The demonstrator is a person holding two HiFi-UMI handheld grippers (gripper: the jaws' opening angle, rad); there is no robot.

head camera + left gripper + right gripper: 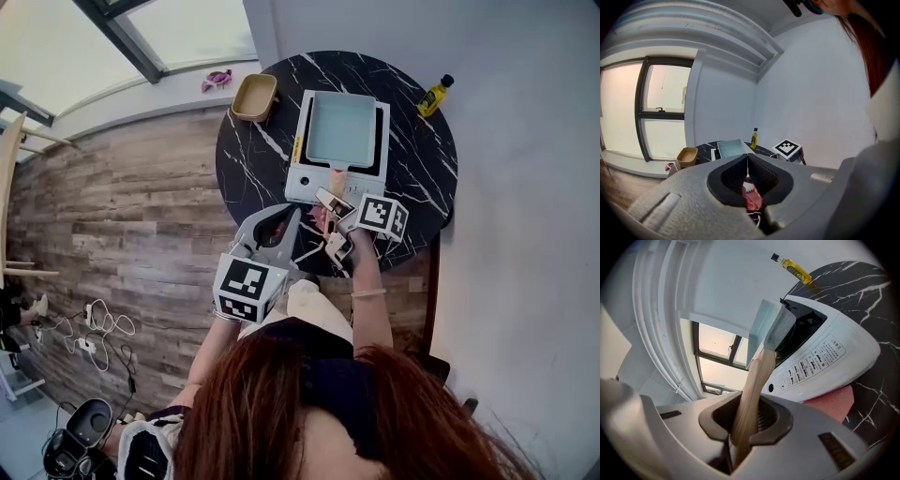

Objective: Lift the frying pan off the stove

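"Where's the pan?"

"The frying pan sits on the stove, on the desk. My right tool is clamped on its wooden handle."

"And the lift?"

"I'd raise it straight up, wrist level, so it doesn't tip. My left tool is closed on nothing, held back."

Print on the stove panel is too small to read.

Square pale-blue frying pan – wooden handle – sits flat on the white stove
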